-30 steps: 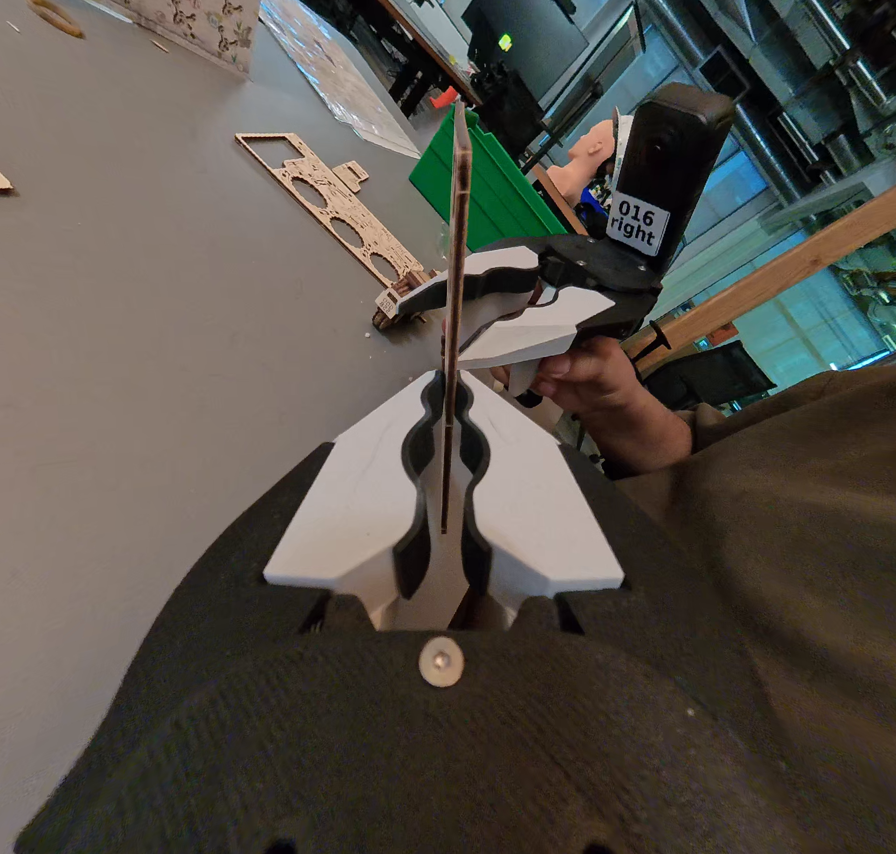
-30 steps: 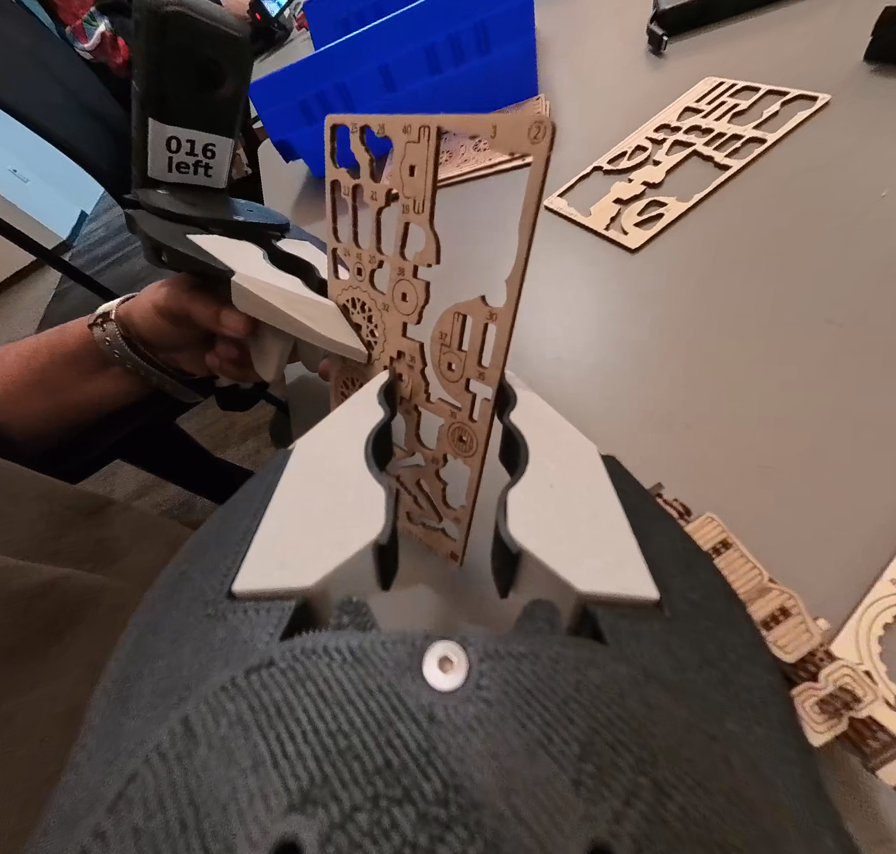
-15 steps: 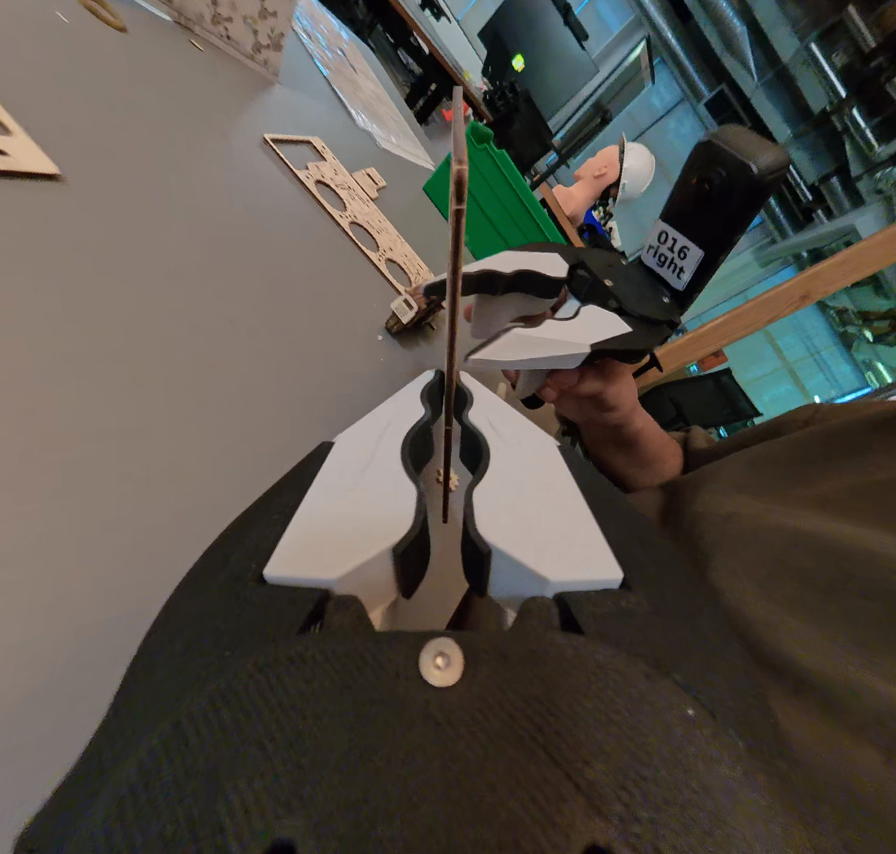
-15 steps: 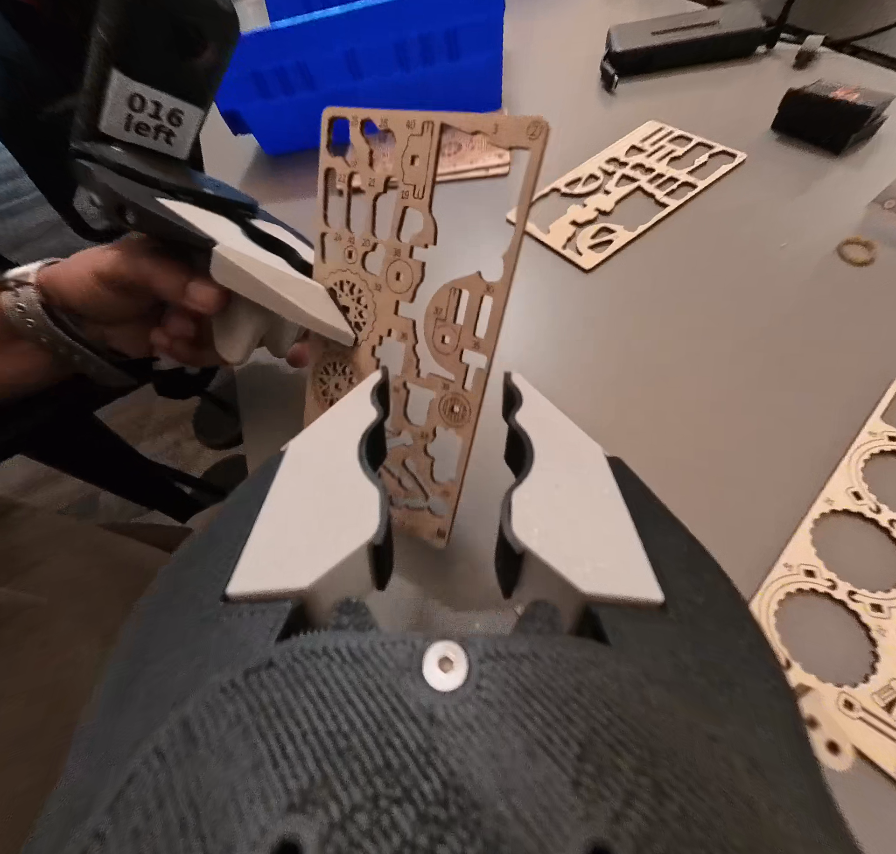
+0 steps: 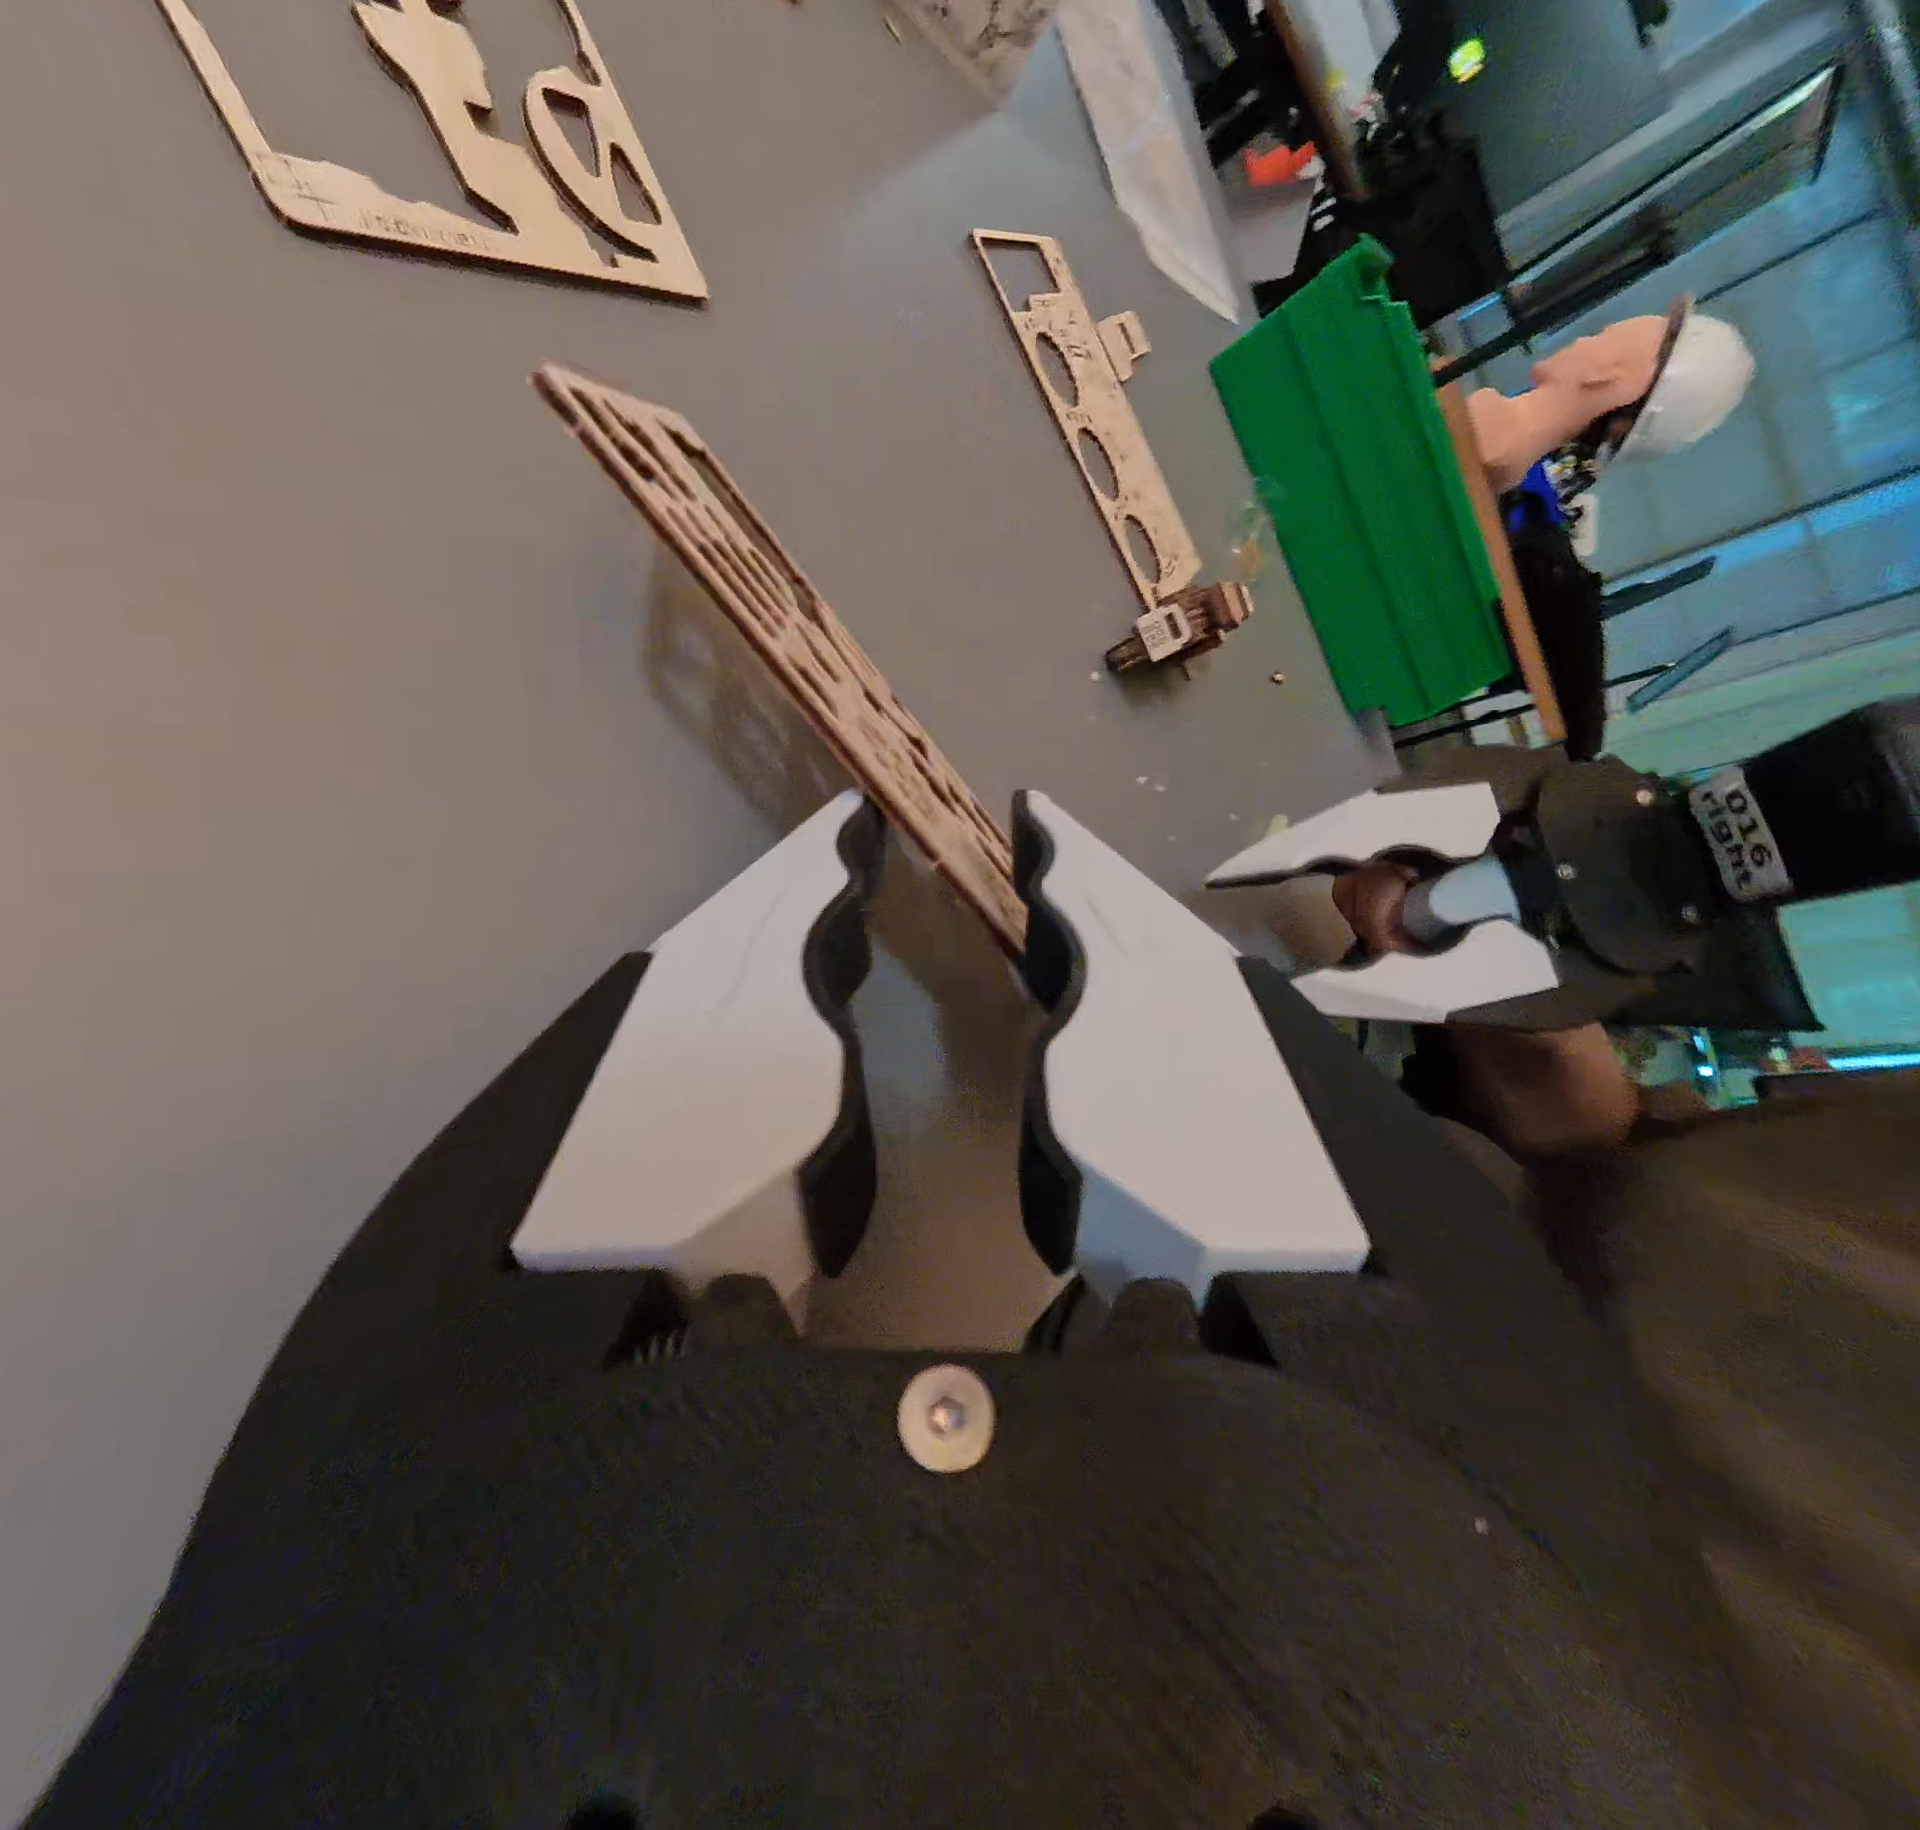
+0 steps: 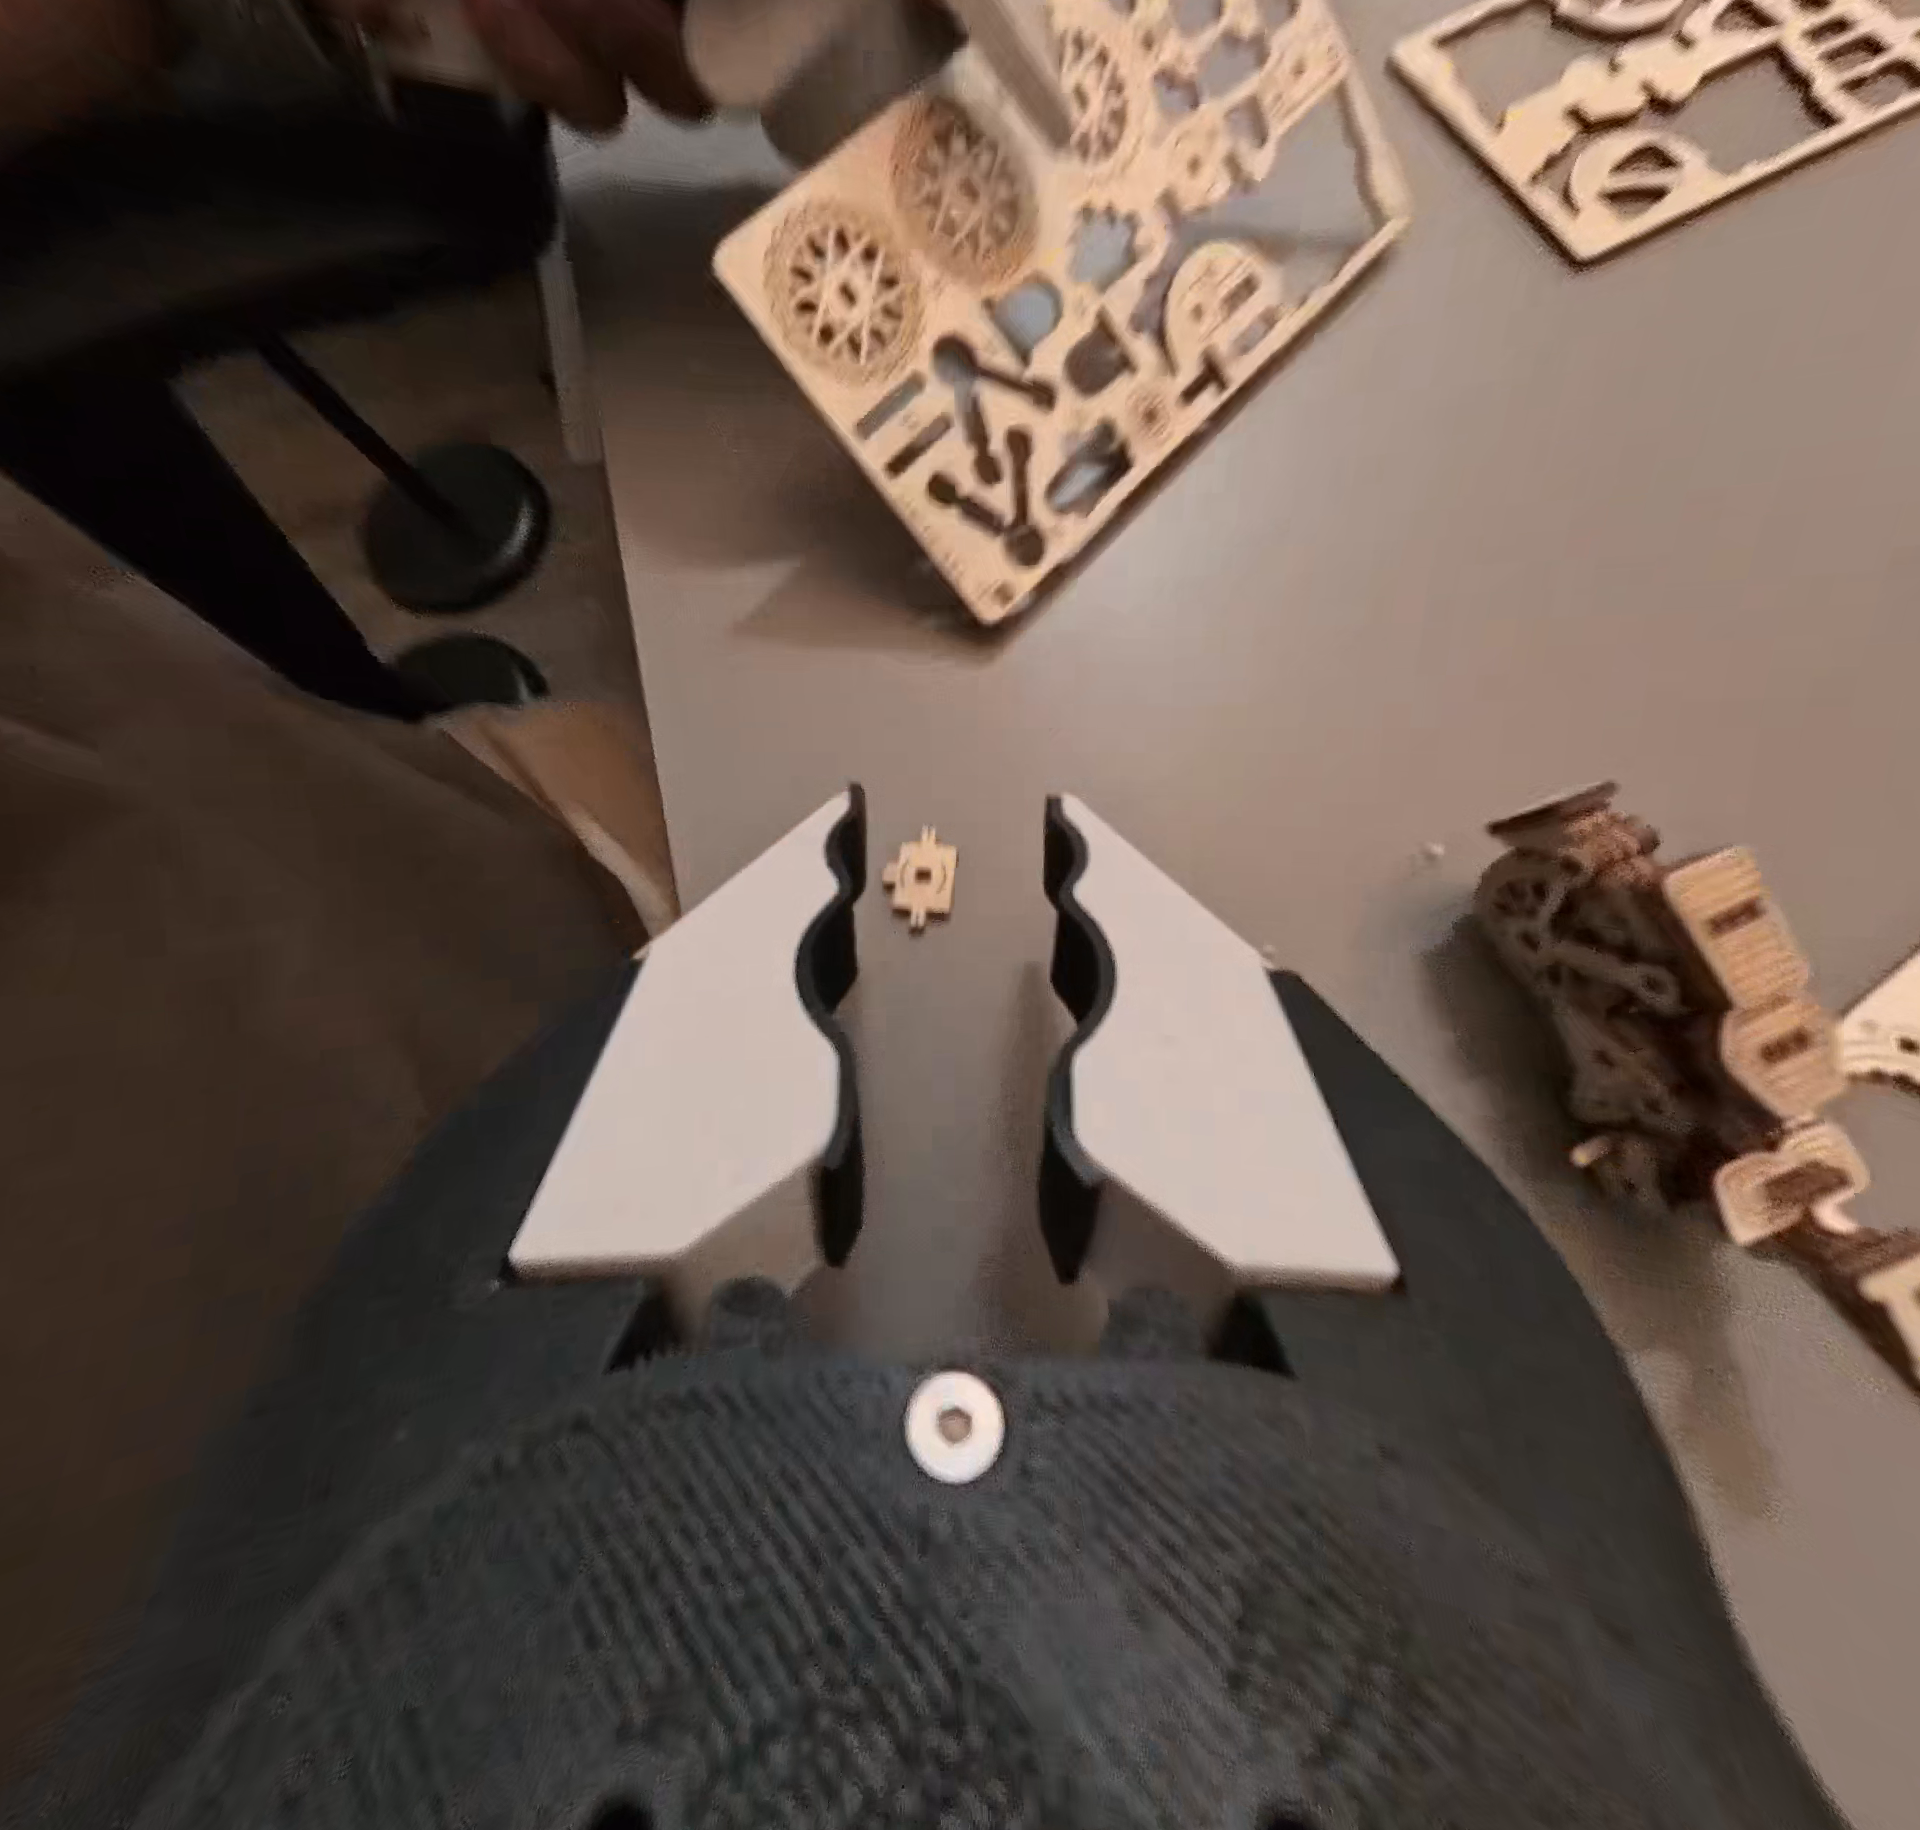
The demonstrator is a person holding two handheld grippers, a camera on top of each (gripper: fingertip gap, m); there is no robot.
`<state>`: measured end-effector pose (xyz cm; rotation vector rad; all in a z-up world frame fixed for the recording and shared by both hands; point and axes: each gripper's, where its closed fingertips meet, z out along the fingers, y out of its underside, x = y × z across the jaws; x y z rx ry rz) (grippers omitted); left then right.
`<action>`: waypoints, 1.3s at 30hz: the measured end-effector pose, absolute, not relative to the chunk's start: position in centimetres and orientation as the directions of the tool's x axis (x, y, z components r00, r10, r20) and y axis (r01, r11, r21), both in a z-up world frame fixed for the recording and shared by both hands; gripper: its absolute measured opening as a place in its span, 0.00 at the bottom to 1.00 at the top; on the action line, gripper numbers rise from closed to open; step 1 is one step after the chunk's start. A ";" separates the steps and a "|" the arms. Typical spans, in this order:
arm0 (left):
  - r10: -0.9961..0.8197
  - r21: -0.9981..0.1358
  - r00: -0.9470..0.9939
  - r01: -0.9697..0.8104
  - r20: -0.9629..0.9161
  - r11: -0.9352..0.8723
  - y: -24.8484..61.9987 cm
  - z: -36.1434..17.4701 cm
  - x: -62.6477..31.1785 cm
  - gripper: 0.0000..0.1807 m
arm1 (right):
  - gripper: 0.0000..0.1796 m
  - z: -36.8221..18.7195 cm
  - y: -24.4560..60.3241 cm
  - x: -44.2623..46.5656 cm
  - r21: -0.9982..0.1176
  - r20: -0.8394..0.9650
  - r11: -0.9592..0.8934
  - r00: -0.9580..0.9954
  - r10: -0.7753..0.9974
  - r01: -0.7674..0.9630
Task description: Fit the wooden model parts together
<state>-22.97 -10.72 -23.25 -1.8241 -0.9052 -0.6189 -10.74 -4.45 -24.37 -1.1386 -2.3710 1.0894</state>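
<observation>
A thin wooden parts sheet (image 5: 790, 637) leans tilted over the grey table, its near end loose between my left gripper's (image 5: 943, 814) open fingers and touching the right pad. In the right wrist view the sheet (image 6: 1060, 326) slants low over the table under a blurred left finger (image 6: 997, 24). My right gripper (image 6: 954, 804) is open and empty, with a small loose wooden piece (image 6: 921, 876) on the table between its fingertips. The right gripper also shows in the left wrist view (image 5: 1252, 933). A partly built wooden model (image 6: 1621, 1001) lies to the right.
More cut-out wooden sheets lie on the table (image 5: 416, 97), (image 5: 1091, 430), (image 6: 1714, 87). A green bin (image 5: 1351, 492) stands at the table's far edge. The table edge (image 6: 623, 533) runs close on the left of the right gripper, with a person's lap beyond it. There is about 15 cm between the tips of the two grippers.
My left gripper has opened, and the sheet has tipped from upright down toward the table. My right gripper has left the sheet and dropped low over the small loose piece.
</observation>
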 end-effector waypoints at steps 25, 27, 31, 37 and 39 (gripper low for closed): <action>0.312 -0.768 0.803 0.586 0.508 -0.259 -8.9 -19.2 -23.7 0.60 | 0.08 -19.9 -1.1 -10.7 -0.894 -0.224 0.042 -0.526 0.820 0.447; 0.214 -0.786 0.815 0.577 0.539 -0.221 -7.0 -18.0 -22.0 0.56 | 0.08 -18.5 0.3 -10.8 -0.905 -0.283 -0.056 -0.500 0.819 0.421; 0.024 -0.839 0.846 0.531 0.532 -0.118 -3.0 -15.4 -18.7 0.29 | 0.07 -15.5 3.4 -11.1 -0.931 -0.314 -0.170 -0.471 0.824 0.324; -0.169 -0.889 0.873 0.446 0.458 -0.102 2.5 -13.1 -13.7 0.19 | 0.07 -12.0 6.1 -10.9 -0.946 -0.325 -0.265 -0.500 0.803 0.188; -0.198 -0.897 0.876 0.416 0.439 -0.147 4.2 -13.8 -12.5 0.19 | 0.07 -11.7 6.5 -10.3 -0.933 -0.357 -0.323 -0.525 0.773 0.160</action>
